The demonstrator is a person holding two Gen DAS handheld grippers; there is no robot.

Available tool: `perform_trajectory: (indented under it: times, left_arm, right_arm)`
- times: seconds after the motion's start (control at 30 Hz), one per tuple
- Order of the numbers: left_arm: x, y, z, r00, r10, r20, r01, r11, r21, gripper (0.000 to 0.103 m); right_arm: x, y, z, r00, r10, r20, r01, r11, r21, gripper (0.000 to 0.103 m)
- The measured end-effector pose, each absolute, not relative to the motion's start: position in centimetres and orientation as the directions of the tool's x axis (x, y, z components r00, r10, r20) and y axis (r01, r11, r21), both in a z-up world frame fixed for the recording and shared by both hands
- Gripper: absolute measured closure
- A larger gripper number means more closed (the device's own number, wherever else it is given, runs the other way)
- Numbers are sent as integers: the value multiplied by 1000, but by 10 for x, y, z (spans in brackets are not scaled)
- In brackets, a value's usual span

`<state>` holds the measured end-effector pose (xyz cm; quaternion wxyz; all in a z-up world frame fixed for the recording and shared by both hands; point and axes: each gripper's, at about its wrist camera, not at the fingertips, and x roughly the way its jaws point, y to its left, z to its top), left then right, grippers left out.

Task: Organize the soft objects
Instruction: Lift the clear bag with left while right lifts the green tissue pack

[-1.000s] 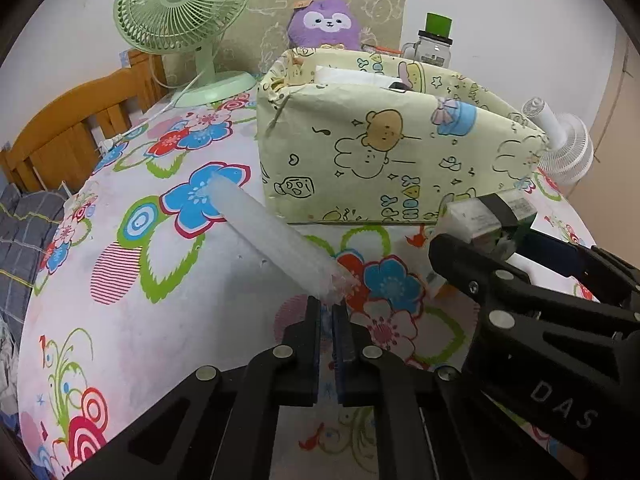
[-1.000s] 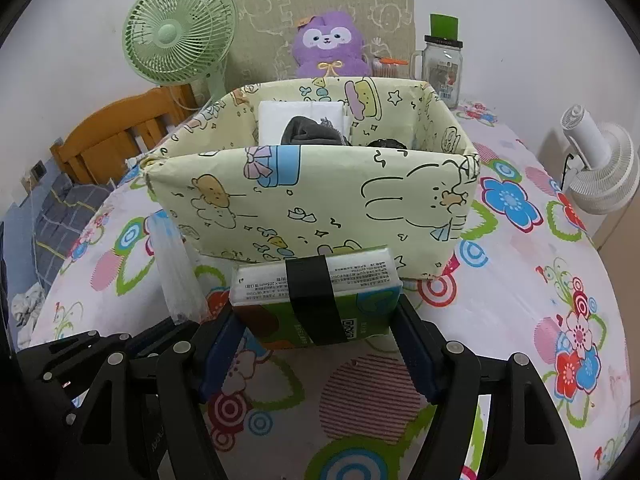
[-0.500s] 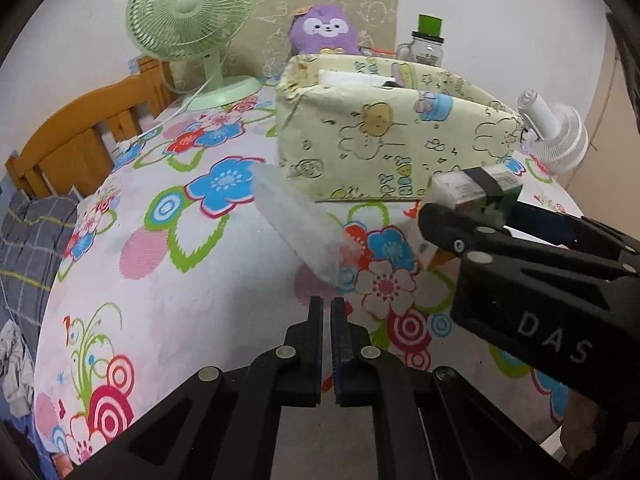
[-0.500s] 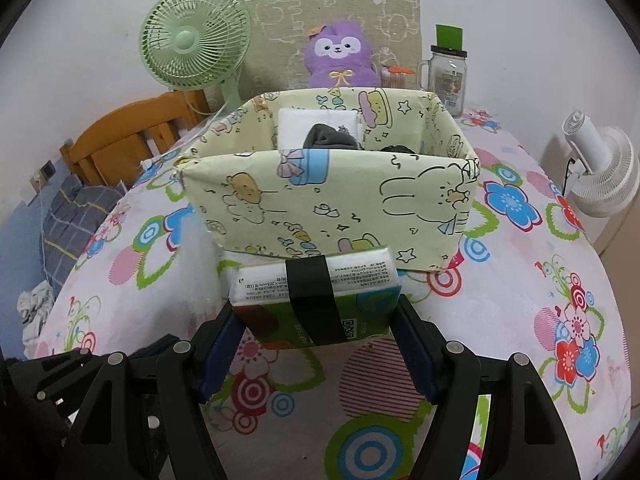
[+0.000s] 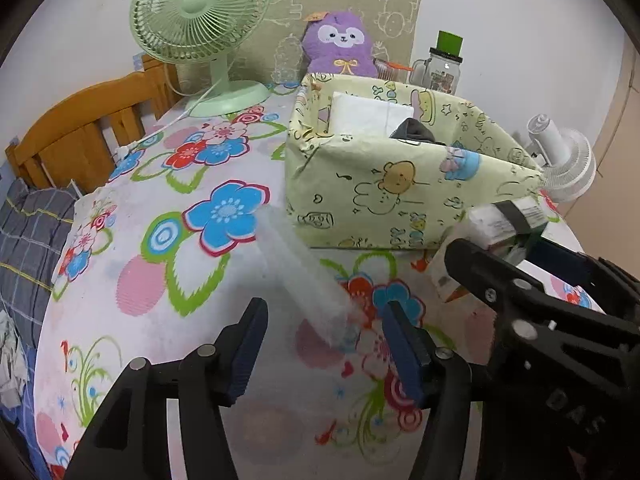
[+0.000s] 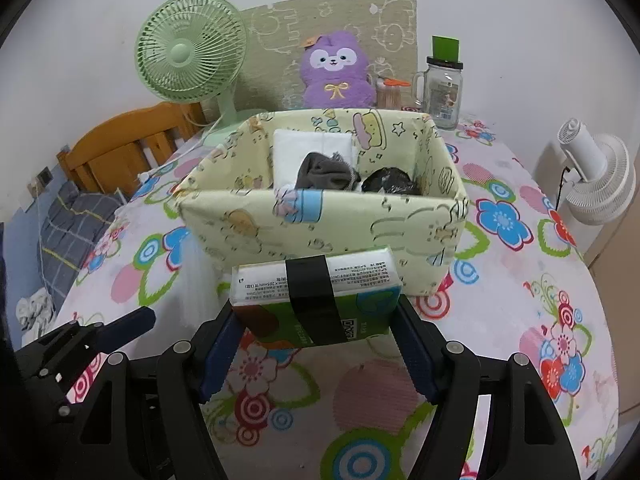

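A translucent white plastic roll (image 5: 300, 272) lies on the flowered tablecloth, pointing toward my left gripper (image 5: 324, 344). Its jaws are opening; the roll's near end sits between the blue pads without touching them. My right gripper (image 6: 316, 320) is shut on a green and white tissue pack (image 6: 316, 284) with a black band, held just in front of the pale yellow cartoon-print fabric box (image 6: 320, 216). The box holds a white pack (image 6: 304, 142), a grey sock (image 6: 324, 172) and a black bundle (image 6: 390, 182). The tissue pack (image 5: 504, 220) also shows at right in the left wrist view.
Behind the box stand a green desk fan (image 6: 188, 56), a purple plush (image 6: 336, 68) and a glass jar (image 6: 442, 92) with a green lid. A white fan (image 6: 600, 180) sits at the right edge. A wooden bed frame (image 5: 80, 136) borders the table on the left.
My left jaws, shut at the roll's near end before, now stand apart, and that gripper has drawn back slightly. The right gripper keeps its hold on the tissue pack.
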<state>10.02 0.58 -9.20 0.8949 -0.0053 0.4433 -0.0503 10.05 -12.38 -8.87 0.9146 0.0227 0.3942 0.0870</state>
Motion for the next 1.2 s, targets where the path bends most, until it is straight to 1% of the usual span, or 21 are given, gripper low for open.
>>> perform_trajectory:
  times: [0.23,0.27,0.33,0.37,0.4,0.43,0.6,0.63,0.83,0.97,1.2]
  left_arm:
    - [127,3,-106,569,-76,-819,77,996,-40,43]
    - [129,3,-109,565,-74,-822,79,996,-36,50]
    - [133,3,-113,558,-69,-827,77,997,-32,60]
    - [134,2,-115,558,-68,-827,77,997,-30,67]
    - [134,3,-116,566,-64,-822,75,997,-26,69]
    - [133,3,-116,571,-61,-818,75,997,-22,74]
    - [127,7,-114,591,-52,-805,65,998,-16,83]
    - [126,9,-113,595,-48,-802,64,998,-13,88]
    - [109,11,-106,613,-49,-789,63,998,-13,92]
    - [99,11,-103,622,-52,-782,65,998,-15,97]
    - [78,6,-95,640,-66,-766,85,996,-15,97]
  right_arm:
    - [116,-127,-97,651,175,-738,-113,984,134,28]
    - [119,-128,-100,646,174,-743,-104,985,139,28]
    - [122,-129,-104,641,166,-750,-92,986,139,28]
    - [123,-130,-106,638,162,-753,-86,987,139,28]
    - [124,-131,-108,635,156,-757,-77,987,139,28]
    - [125,-131,-109,632,154,-759,-73,988,139,28]
    - [126,-129,-114,626,153,-765,-70,988,139,28]
    - [126,-128,-114,626,154,-765,-74,988,138,28]
    - [118,-123,-112,629,170,-758,-99,985,138,28]
    - [108,-122,-109,639,178,-748,-114,984,136,28]
    - [91,-119,-103,653,193,-733,-137,981,136,28]
